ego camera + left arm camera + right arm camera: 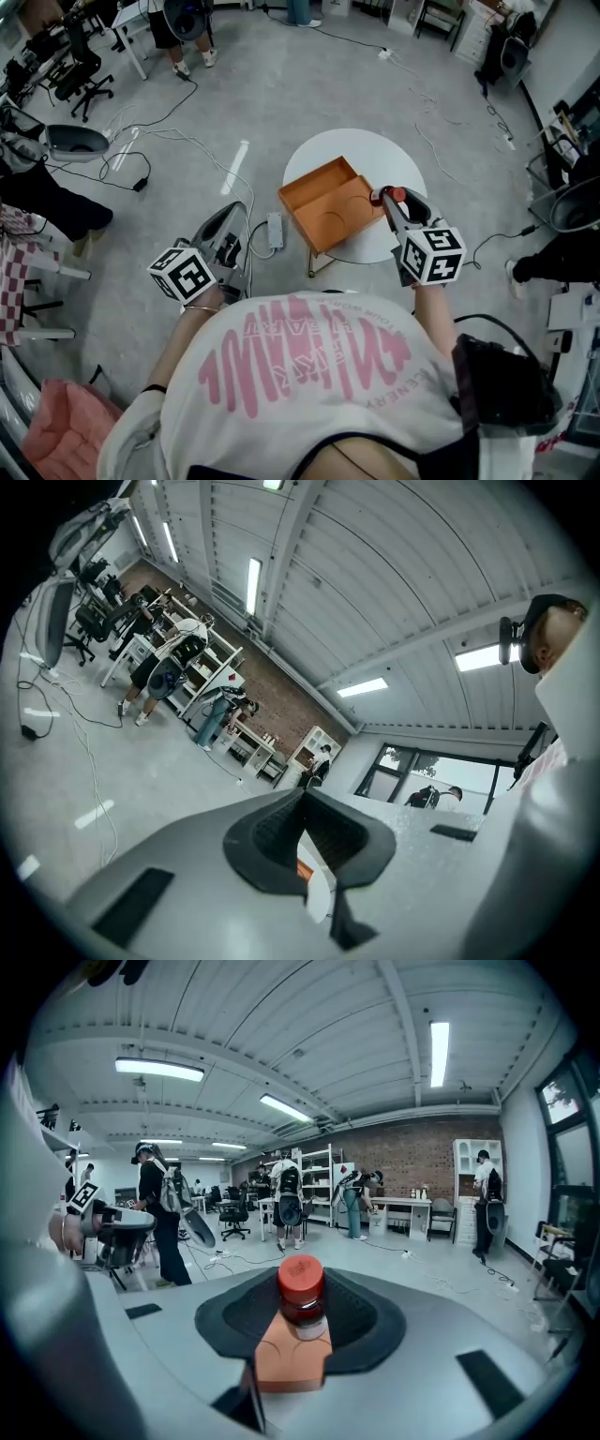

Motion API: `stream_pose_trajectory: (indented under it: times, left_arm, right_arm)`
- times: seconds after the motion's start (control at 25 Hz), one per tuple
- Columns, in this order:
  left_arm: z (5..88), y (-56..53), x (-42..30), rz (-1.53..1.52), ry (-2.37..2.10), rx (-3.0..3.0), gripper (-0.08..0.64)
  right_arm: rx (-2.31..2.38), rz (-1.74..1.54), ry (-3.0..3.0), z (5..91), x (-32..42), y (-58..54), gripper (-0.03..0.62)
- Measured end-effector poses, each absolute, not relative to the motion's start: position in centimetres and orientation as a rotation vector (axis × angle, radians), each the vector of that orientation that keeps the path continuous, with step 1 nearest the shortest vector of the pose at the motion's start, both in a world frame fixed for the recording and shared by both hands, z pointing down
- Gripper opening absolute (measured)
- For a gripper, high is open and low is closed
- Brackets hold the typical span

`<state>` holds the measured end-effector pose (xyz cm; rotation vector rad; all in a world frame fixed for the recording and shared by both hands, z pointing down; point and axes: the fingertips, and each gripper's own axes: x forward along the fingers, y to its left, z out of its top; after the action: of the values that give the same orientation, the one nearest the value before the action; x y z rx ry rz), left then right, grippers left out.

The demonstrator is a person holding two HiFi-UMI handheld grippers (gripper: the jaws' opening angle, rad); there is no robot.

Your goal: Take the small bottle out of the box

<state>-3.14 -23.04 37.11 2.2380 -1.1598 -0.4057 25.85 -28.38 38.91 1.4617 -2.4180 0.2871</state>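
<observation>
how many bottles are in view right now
1. The small bottle, red-capped, is clamped in the right gripper at the right edge of the orange box. The box's inside shows no other, though its near wall may hide a bit.

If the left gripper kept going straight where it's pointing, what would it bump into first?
Most likely the edge of the round white table, beside the orange box. The left gripper points toward it, but its height is unclear, so it might pass above.
</observation>
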Motion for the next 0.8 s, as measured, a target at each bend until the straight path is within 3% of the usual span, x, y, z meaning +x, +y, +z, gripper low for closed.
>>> stream_pose_trajectory:
  times: [0.8]
  left_arm:
    - [38.0,-15.3,-5.6,-0.33,-1.016,2.288,0.008]
  right_arm:
    - [1.622,0.409,-2.383,38.3,23.9,-17.9,0.141]
